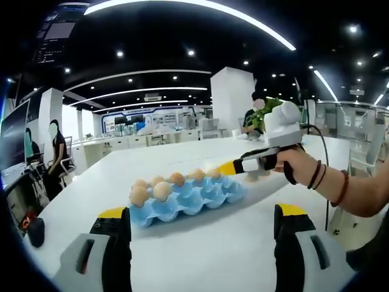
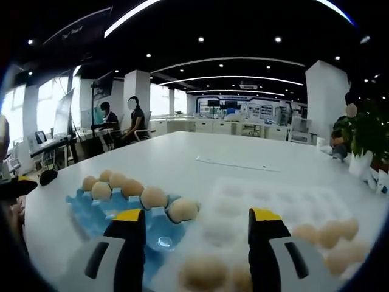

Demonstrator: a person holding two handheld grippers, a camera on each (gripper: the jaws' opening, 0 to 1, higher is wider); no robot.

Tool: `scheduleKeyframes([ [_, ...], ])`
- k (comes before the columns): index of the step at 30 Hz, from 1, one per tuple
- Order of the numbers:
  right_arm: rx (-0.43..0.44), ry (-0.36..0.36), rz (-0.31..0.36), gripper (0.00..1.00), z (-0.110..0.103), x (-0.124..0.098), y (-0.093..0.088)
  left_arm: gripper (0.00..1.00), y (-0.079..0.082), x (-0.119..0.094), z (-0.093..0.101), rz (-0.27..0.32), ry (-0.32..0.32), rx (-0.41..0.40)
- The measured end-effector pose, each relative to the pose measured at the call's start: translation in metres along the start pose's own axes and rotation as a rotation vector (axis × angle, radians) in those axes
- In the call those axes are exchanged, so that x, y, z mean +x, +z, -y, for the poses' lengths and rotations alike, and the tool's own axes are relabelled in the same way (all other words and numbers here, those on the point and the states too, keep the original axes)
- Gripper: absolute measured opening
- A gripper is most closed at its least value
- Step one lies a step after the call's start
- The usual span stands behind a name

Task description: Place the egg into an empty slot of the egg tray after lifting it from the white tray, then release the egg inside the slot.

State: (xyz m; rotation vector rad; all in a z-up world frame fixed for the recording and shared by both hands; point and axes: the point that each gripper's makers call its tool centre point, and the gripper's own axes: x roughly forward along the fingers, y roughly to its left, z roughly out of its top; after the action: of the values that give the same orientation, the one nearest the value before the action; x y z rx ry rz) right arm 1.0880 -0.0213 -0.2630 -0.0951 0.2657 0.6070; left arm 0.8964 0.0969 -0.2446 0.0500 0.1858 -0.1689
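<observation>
Eggs [image 2: 203, 272] lie loose in the white tray [image 2: 276, 207] in the right gripper view, just beside the blue egg tray [image 2: 91, 213]; one sits low between the right gripper's [image 2: 197, 234] wide-open, empty jaws. Its long axis cannot be told. The left gripper view shows the blue tray running lengthwise away across the white table [image 1: 200, 243], eggs filling its far row. The left gripper [image 1: 202, 228] is also spread wide, empty. A hand [image 1: 298, 165] holds the right gripper beyond the blue tray.

My left tool [image 1: 200, 234] and right tool [image 2: 197, 243] carry black jaws tipped yellow on grey bodies; dark bead bracelets [image 1: 316, 175] circle my wrist.
</observation>
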Motion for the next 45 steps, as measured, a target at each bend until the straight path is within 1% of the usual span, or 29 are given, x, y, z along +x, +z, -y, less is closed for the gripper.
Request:
scheduleKeyframes([
  [12,0.025,-0.09,-0.016,0.68,0.042,-0.015,-0.005,1.0,0.001,-0.002,0.0,-0.002,-0.003,0.005],
  [17,0.075,-0.089,-0.022,0.65,0.055,-0.02,-0.009,1.0,0.002,-0.001,0.002,-0.002,-0.008,0.009],
  [19,0.074,-0.096,-0.016,0.6,0.059,-0.022,-0.011,1.0,0.003,0.0,0.002,-0.002,-0.008,0.01],
  [20,0.063,-0.122,-0.019,0.61,0.066,-0.024,-0.011,1.0,0.003,0.0,0.003,-0.001,-0.009,0.01],
  [22,0.074,-0.126,-0.021,0.62,0.071,-0.025,-0.011,1.0,0.004,0.001,0.004,0.0,-0.012,0.008],
  [25,0.088,-0.127,-0.017,0.62,0.077,-0.026,-0.012,1.0,0.004,0.002,0.006,-0.003,-0.018,0.012],
  [29,0.097,-0.16,-0.03,0.61,0.09,-0.027,-0.017,1.0,0.004,0.003,0.006,-0.003,-0.017,0.011],
  [31,0.129,-0.154,-0.044,0.59,0.094,-0.025,-0.022,1.0,0.004,0.003,0.006,-0.003,-0.016,0.01],
  [32,0.127,-0.151,-0.047,0.56,0.095,-0.025,-0.023,1.0,0.004,0.003,0.006,-0.004,-0.015,0.01],
  [34,0.115,-0.166,-0.046,0.52,0.099,-0.025,-0.024,1.0,0.004,0.003,0.006,-0.003,-0.013,0.01],
  [35,0.142,-0.174,-0.047,0.49,0.102,-0.025,-0.024,1.0,0.005,0.003,0.006,-0.001,-0.013,0.009],
  [38,0.161,-0.195,-0.059,0.42,0.11,-0.027,-0.026,1.0,0.004,0.003,0.005,-0.005,-0.008,0.007],
  [42,0.122,-0.227,-0.1,0.31,0.116,-0.028,-0.031,1.0,0.003,0.003,0.004,-0.007,-0.005,0.006],
  [45,0.113,-0.23,-0.102,0.31,0.116,-0.028,-0.03,1.0,0.004,0.003,0.003,-0.005,-0.003,0.005],
])
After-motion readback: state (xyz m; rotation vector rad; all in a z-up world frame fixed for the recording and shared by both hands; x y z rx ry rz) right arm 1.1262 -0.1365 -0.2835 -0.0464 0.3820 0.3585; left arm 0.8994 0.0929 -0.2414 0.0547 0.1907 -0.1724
